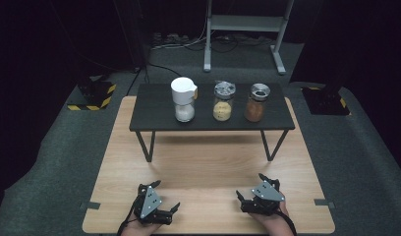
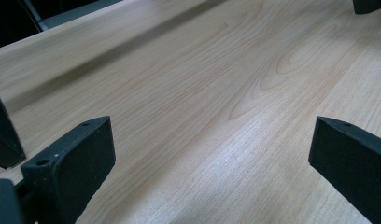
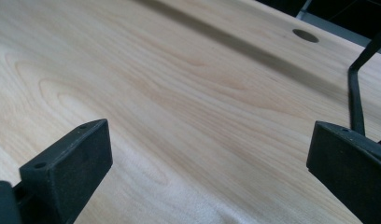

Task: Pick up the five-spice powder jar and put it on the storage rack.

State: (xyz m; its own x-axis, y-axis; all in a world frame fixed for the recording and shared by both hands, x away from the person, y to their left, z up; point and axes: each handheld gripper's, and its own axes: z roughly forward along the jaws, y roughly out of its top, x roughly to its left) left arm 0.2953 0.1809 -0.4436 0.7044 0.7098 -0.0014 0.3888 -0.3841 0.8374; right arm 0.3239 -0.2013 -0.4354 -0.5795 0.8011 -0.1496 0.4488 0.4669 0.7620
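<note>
Pale wood table (image 1: 208,167): bare run between my 2 grippers and the black shelf (image 1: 154,115), edges near on both sides. Left gripper (image 1: 166,196): near edge, jaws spread, holding nothing. Right gripper (image 1: 250,189): near edge, jaws spread, holding nothing. Shelf, well apart: white-lidded jar (image 1: 184,99), yellow jar (image 1: 222,101), brown jar (image 1: 256,103).

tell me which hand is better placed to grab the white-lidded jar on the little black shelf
Left, probably. The white-lidded jar stands at the left end of the black shelf, ahead of the left tool. The right tool, also open, would have to cross over.
</note>
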